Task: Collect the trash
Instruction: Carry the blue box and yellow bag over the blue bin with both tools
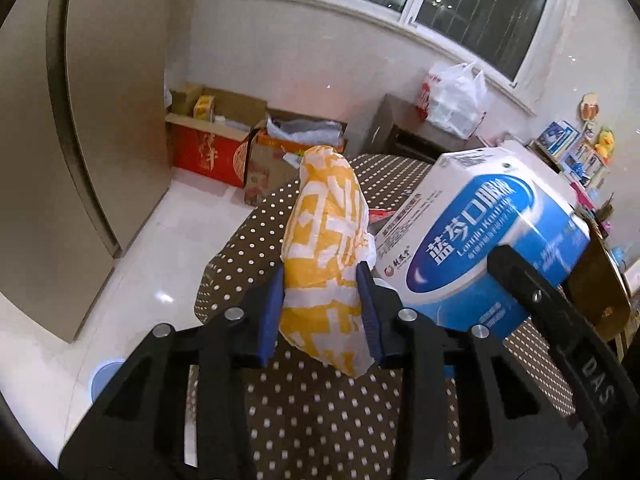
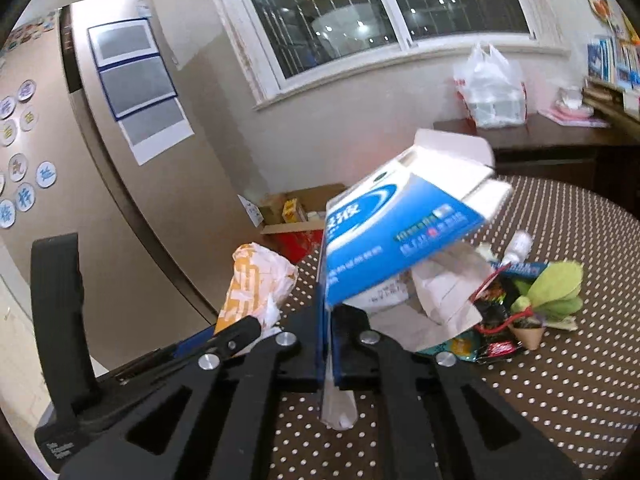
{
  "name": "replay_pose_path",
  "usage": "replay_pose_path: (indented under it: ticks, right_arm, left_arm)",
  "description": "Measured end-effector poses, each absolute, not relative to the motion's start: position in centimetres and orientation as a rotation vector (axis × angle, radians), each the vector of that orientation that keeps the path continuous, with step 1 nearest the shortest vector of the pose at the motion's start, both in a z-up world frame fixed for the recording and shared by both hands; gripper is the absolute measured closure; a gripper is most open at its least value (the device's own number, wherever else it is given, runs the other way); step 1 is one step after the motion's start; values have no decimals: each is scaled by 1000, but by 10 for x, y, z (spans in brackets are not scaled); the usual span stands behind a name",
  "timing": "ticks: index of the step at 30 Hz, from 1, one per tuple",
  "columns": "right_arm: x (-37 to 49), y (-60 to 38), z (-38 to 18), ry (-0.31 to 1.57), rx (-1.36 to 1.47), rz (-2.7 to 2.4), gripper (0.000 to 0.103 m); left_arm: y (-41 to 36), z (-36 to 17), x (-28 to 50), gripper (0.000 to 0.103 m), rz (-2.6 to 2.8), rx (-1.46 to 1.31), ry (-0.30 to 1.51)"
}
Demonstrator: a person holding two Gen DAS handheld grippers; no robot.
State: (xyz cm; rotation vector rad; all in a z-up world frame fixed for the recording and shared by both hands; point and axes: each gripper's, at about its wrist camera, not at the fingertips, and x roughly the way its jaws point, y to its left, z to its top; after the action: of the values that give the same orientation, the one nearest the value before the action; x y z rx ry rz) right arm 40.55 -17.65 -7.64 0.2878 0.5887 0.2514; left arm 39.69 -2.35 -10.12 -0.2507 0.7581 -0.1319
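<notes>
Polka-dot table (image 2: 560, 400): far edge cut off by frame. Blue-white box (image 2: 400, 236), lifted above the table, blurred, hides the litter pile (image 2: 500, 312) partly; my right gripper (image 2: 329, 344) is clamped on its flap. Yellow wrapper (image 1: 324, 264), left of box, above the table edge: my left gripper (image 1: 322, 292) squeezes it.

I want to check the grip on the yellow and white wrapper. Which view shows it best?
The left wrist view: the yellow and white wrapper fills the centre, squeezed between the left gripper's blue pads. The right wrist view shows only its upper part at the side, behind the gripper's arm.
</notes>
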Motion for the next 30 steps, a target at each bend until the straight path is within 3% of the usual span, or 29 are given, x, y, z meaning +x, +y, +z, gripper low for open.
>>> replay_pose_path:
  ticks: [18, 30]
  right_arm:
    - [306, -116, -28, 533, 179, 393, 99]
    - [258, -6, -52, 586, 103, 592, 99]
  left_arm:
    - [24, -51, 263, 68, -75, -252, 591]
    - [129, -86, 194, 68, 97, -352, 597]
